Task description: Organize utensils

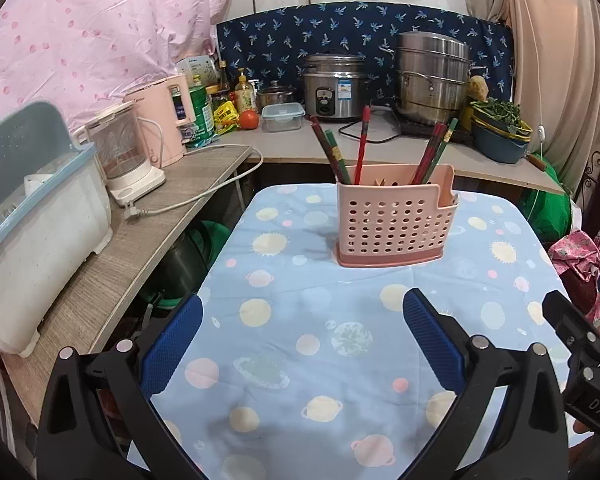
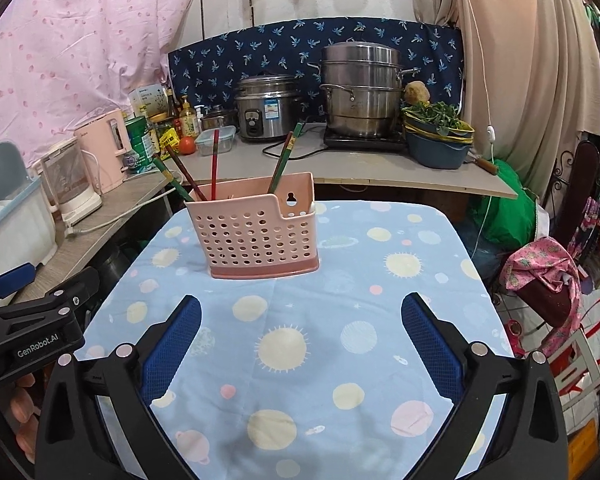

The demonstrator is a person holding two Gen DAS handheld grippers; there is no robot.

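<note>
A table under a pale blue planet-print cloth (image 1: 324, 360) fills the lower half of both views. Every place below is given from the pink perforated utensil holder (image 1: 396, 220), which stands upright on the far middle of that cloth.

Behind the holder runs a grey counter (image 1: 292, 146) against a navy patterned backdrop. On it, behind and to the right of the holder, sits a stacked steel steamer pot (image 1: 432, 80); directly behind the holder stands a rice cooker (image 1: 334, 88). To the holder's left, on a lower wood-grain shelf, are a white bin with a blue lid (image 1: 32, 216), a clear electric kettle (image 1: 128, 156) and a pink appliance (image 1: 164, 116). Far right of the holder lie stacked basins with greens (image 1: 498, 128).

The left gripper (image 1: 302, 344) hovers on the near side of the holder, well apart from it, its blue pads spread wide and grasping nothing. The right gripper (image 2: 300, 344) hangs likewise in front of the holder, fingers released and empty.

Red and green chopsticks (image 1: 362, 148) stand tilted inside the holder, some leaning left (image 2: 180, 172), some right (image 2: 286, 156). A clear lidded food box (image 1: 283, 117) and a tomato (image 1: 248, 119) rest behind and left of the holder.
</note>
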